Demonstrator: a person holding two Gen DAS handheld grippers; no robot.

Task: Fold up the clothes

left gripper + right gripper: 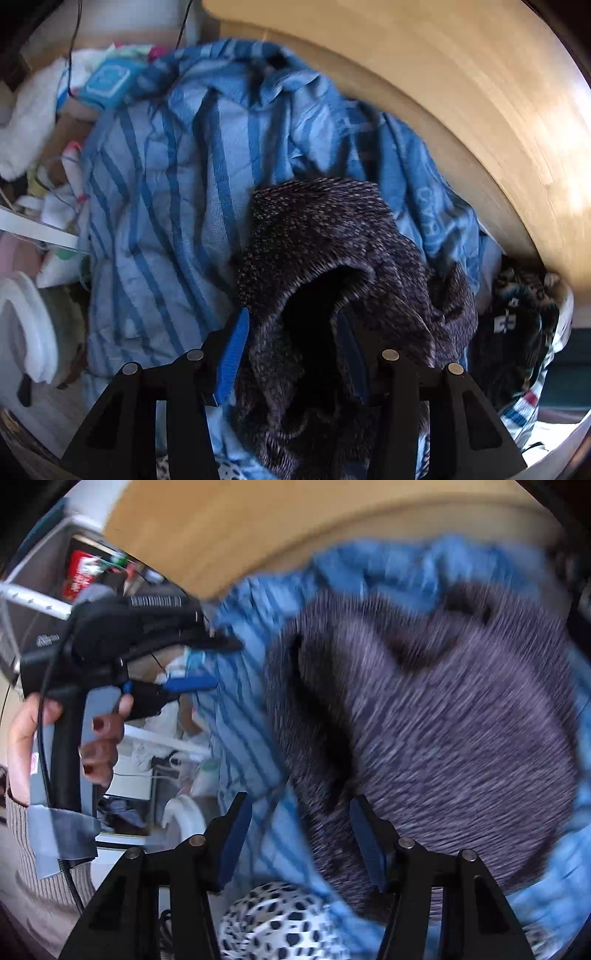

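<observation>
**Wool-knit garment on blue striped cloth, wooden surface behind**

Dark speckled knit (332,258) bunches between the left gripper (291,354) fingers, which stand wide apart; cannot tell if they grip it. Right gripper (301,834) fingers also spread wide, knit and blue striped cloth (166,192) lying between them, blurred. Spotted white fabric (273,923) sits just below. Left hand (99,734) holds its gripper's handle at the left. Pale wooden surface (461,92) curves behind the pile. Cluttered white shelving (147,738) at far left; contents unclear.
</observation>
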